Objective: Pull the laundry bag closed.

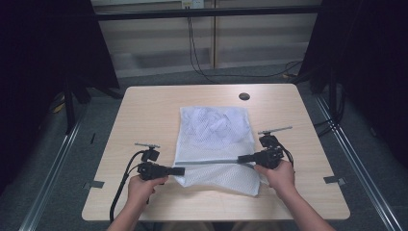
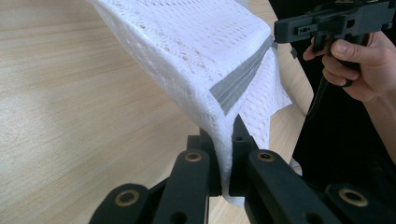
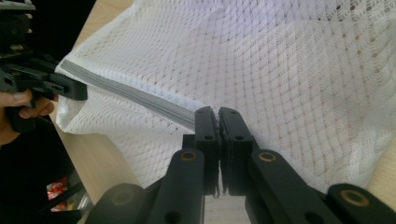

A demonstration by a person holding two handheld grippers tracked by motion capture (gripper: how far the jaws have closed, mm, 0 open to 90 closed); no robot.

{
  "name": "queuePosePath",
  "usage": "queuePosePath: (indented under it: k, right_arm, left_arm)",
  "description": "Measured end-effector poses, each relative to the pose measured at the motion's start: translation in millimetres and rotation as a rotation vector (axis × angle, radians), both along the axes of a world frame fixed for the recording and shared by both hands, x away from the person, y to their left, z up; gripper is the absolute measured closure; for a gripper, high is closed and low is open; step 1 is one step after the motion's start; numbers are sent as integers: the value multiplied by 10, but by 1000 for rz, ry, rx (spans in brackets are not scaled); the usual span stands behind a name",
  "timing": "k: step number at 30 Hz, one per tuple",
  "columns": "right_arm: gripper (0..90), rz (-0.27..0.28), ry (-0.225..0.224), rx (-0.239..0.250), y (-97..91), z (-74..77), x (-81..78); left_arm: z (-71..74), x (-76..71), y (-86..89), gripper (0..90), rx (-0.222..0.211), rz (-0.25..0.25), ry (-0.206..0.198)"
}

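Note:
A white mesh laundry bag (image 1: pixel 214 127) lies in the middle of the wooden table (image 1: pixel 144 110), with crumpled cloth inside its far half. A grey zipper strip (image 1: pixel 211 162) runs across its near part, pulled taut between the two grippers. My left gripper (image 1: pixel 182 170) is shut on the bag's left edge, and the mesh (image 2: pixel 187 46) and the zipper end (image 2: pixel 243 79) rise from between the jaws of that gripper (image 2: pixel 226 140). My right gripper (image 1: pixel 240 159) is shut on the right end, where the zipper (image 3: pixel 135 95) meets the tips of this gripper (image 3: pixel 218 114) against the mesh (image 3: pixel 280 60).
A dark round hole (image 1: pixel 244 96) sits near the table's far edge. Black curtains stand at both sides, and cables (image 1: pixel 195 53) hang behind the table. Bare wood lies left and right of the bag.

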State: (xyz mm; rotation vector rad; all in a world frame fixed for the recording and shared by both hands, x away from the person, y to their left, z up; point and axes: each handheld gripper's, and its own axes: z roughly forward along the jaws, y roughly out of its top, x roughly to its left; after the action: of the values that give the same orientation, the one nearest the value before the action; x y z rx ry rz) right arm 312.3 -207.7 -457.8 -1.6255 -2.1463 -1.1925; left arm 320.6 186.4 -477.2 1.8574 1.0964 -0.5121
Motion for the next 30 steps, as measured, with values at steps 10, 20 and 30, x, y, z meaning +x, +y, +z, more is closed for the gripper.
queuePosePath:
  k: [10,20,30]
  right_arm:
    - [870,-16,-6,-11,-71,4,-8]
    - [869,-20,-15,-20,-188,17,-48]
    - [869,-29,-10,-36,-234,7,-56]
  left_arm:
    - [3,4,19,892,5,8,-1]
    - [1,2,9,891,4,8,0]
    - [0,4,19,891,0,7,4]
